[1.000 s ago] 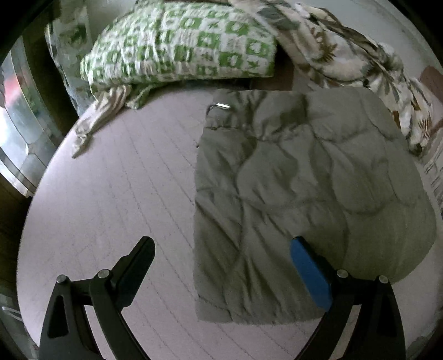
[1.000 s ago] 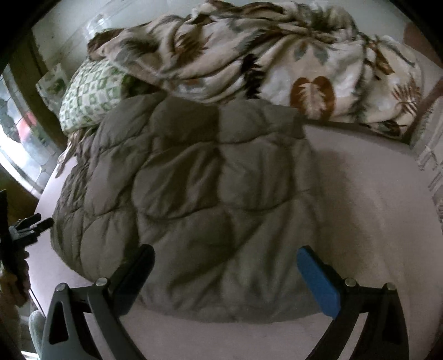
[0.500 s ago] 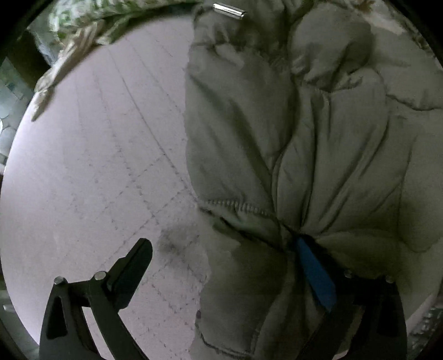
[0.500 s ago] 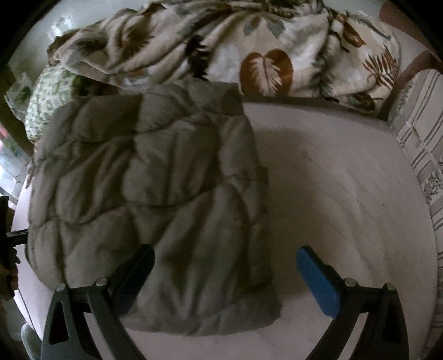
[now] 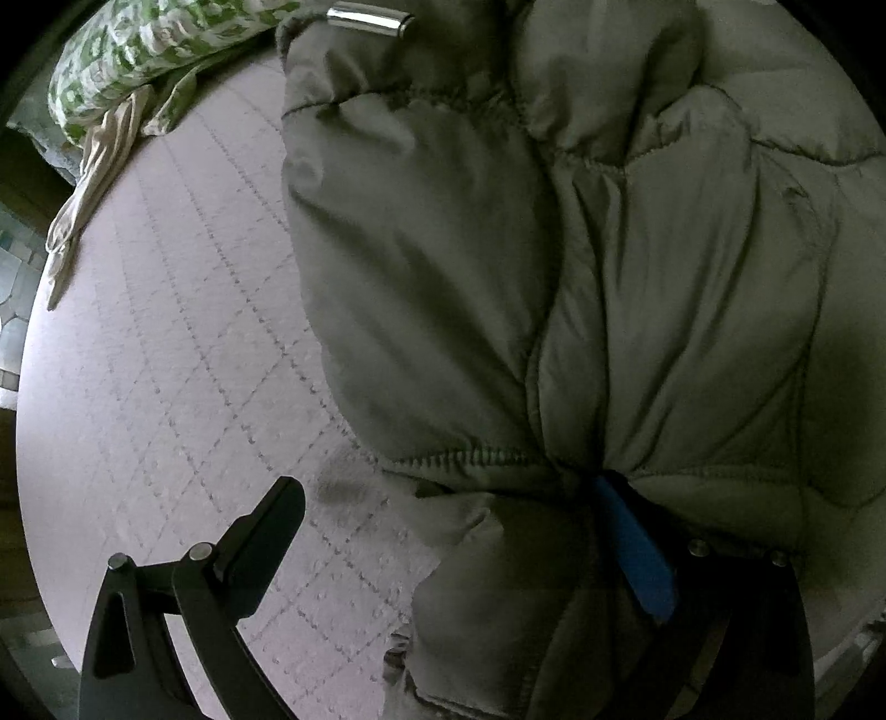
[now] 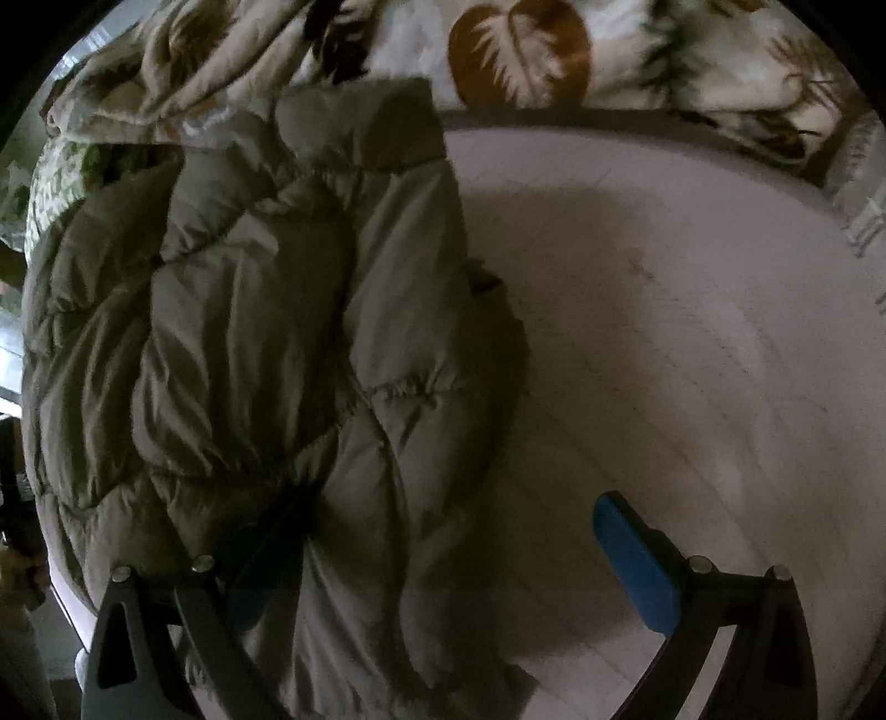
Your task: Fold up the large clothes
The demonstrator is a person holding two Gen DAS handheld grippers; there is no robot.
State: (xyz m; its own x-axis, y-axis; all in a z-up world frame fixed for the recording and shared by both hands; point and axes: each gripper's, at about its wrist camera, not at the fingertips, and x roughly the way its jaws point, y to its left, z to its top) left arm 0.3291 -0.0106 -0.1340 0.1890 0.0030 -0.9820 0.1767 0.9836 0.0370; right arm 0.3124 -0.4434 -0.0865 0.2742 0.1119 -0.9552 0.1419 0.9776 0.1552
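Observation:
An olive-green quilted puffer jacket (image 5: 637,266) lies folded on a pale quilted bed (image 5: 166,343). My left gripper (image 5: 448,531) is open and pressed low against the jacket's near left corner; its blue finger (image 5: 637,554) is buried in the padding and the black finger (image 5: 266,531) hovers over bare bed. In the right wrist view the jacket (image 6: 266,343) fills the left half. My right gripper (image 6: 448,531) is open at the jacket's near right edge, its black finger (image 6: 271,531) dug into the fabric and its blue finger (image 6: 637,559) over bare bed.
A green-and-white patterned pillow (image 5: 149,44) and a cream cloth (image 5: 94,166) lie at the far left. A leaf-print blanket (image 6: 498,50) is heaped along the back of the bed. A silver zipper pull (image 5: 368,16) shows at the jacket's far edge.
Both grippers have dropped down and closed in on the jacket's near edge. The blue left finger and black right finger have sunk into the padding, bunching it.

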